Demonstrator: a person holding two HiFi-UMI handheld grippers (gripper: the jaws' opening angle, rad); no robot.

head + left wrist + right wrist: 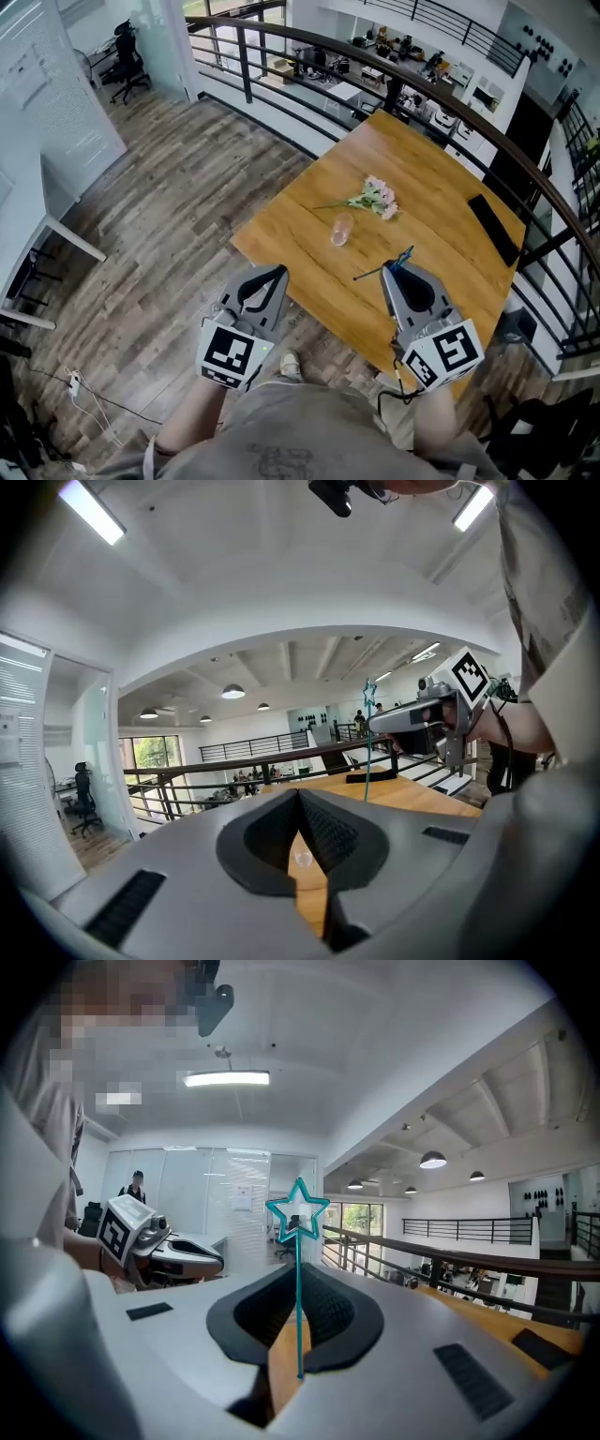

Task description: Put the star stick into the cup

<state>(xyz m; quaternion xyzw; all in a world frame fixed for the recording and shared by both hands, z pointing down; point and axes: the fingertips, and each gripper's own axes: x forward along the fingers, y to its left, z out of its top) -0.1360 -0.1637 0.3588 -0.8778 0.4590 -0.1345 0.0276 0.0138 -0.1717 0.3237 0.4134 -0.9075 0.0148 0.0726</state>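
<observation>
A thin teal star stick (pixel 297 1211) stands upright between the jaws of my right gripper (pixel 298 1274), which is shut on its shaft. In the head view the stick (pixel 384 267) pokes sideways out of the right gripper (pixel 389 267), above the table's near edge. The clear cup (pixel 340 229) stands on the wooden table (pixel 441 178), a little beyond and left of that gripper; it also shows as a small clear cup (pixel 302 858) behind the left jaws. My left gripper (pixel 279 272) hovers off the table's near left edge, shut and holding nothing.
A bunch of pink flowers (pixel 377 199) lies beyond the cup. A flat black object (pixel 494 228) lies near the table's right edge. A dark railing (pixel 441 94) curves behind the table, and wood floor (pixel 169 206) lies to the left.
</observation>
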